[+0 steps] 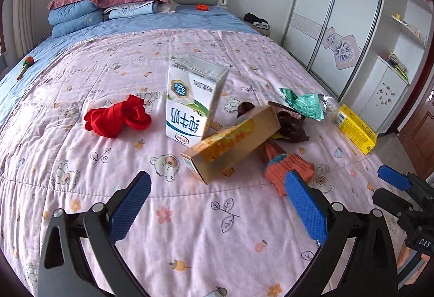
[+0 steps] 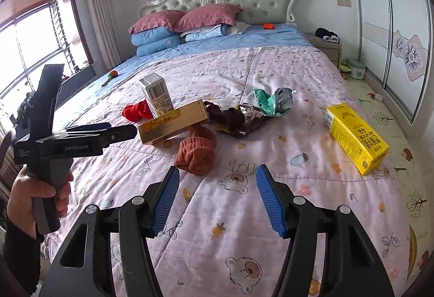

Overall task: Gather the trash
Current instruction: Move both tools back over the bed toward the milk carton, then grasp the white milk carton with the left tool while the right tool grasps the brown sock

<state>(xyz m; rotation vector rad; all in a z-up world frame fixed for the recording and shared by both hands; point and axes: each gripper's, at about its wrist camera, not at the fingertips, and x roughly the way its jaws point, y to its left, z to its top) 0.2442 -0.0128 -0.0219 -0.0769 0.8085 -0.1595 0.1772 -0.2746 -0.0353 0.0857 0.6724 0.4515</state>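
Trash litters the pink quilt (image 2: 244, 215) mid-bed: one upright milk carton (image 1: 190, 104), one gold box (image 1: 230, 145), one yellow carton (image 2: 355, 134), one green wrapper (image 2: 271, 102), beside three cloth bundles. Both the left claw (image 1: 217, 207) and right claw (image 2: 217, 196) hover released, empty. A clean pick would likely start with the nearest carton, jaws squared across its narrow sides.

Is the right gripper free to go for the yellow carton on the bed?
Probably yes. The right gripper is open and empty, and the yellow carton lies alone on the quilt, with only bare fabric between them.
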